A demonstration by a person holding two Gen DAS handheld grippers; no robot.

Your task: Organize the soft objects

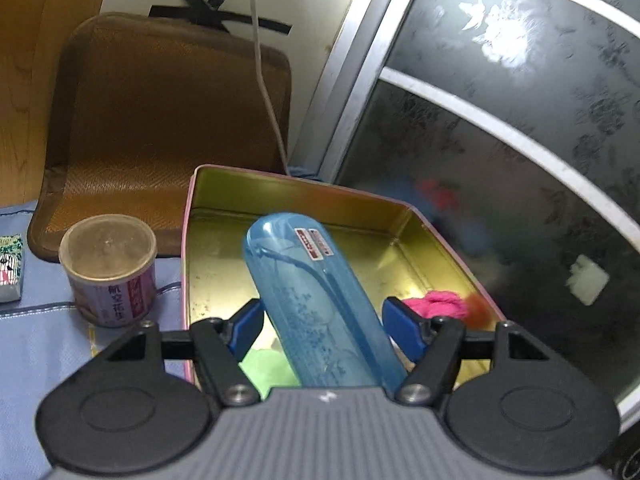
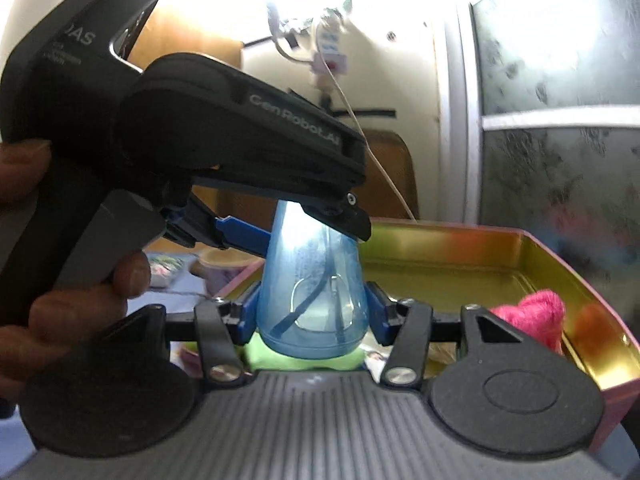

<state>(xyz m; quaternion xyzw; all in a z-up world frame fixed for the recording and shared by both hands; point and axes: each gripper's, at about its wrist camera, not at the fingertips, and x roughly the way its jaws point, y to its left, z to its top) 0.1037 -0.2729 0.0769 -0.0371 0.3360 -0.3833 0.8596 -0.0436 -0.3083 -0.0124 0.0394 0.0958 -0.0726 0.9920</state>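
The right gripper [image 2: 312, 312] has its blue pads pressed on both sides of the rounded end of a translucent blue case [image 2: 312, 292]. The left gripper [image 1: 324, 320] is closed on the same case further along its length. It comes from above, with a person's hand [image 2: 80, 312] around its handle. I think two grips are used because the case is long and smooth, and one grip alone could let it swing or slip.

The case hangs slanted over the near edge of an open tin box [image 1: 192, 208], gold inside and pink outside, which seems to be the collecting place. A green soft thing [image 1: 264, 364] lies under the case at this near edge. A pink woolly bundle [image 1: 436, 304] rests against the right wall. Left of the tin box, a lidded can [image 1: 108, 268] stands on the blue cloth [image 1: 36, 340], apart from the sorting.
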